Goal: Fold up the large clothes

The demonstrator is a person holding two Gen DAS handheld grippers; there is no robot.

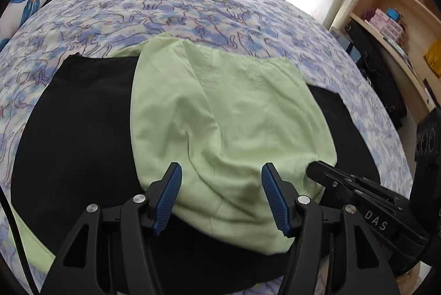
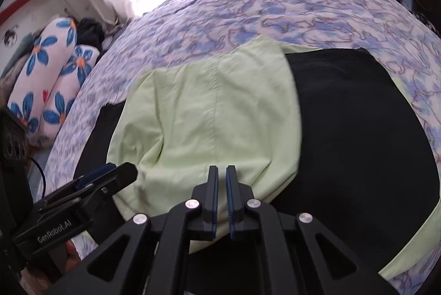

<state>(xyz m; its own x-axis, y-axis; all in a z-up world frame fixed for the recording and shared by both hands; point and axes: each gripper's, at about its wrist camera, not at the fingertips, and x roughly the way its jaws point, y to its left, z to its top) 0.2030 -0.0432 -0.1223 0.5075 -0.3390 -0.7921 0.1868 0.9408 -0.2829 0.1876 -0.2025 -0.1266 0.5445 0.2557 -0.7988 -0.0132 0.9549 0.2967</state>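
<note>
A: From the left wrist, what is seen of the work?

B: A light green garment (image 1: 220, 124) is laid on a black cloth (image 1: 77, 129), which is itself spread over the patterned bedspread (image 1: 165, 14). The green piece is already doubled over lengthways: a long fold runs down its left side and its near end is bunched. The left gripper (image 1: 222, 195) is held wide open just above that near end, with nothing between its blue pads (image 1: 169, 193). The right gripper (image 1: 358, 193) is seen at the lower right, its tip at the garment's right edge.

A: And from the right wrist?

B: The same garment (image 2: 209, 118) is shown with a stitched seam down its middle. The right gripper (image 2: 222, 201) is nearly closed, a thin gap being left between the pads; whether cloth is pinched there cannot be told. The left gripper (image 2: 91, 184) is seen at the lower left, beside the garment's near corner. A flowered pillow (image 2: 52, 80) is lying well apart at the bed's far side.

A: How far along is the task judged to be?

B: A first fold is judged done. A crosswise fold and some smoothing are judged to be left, and the black cloth appears untouched.
</note>
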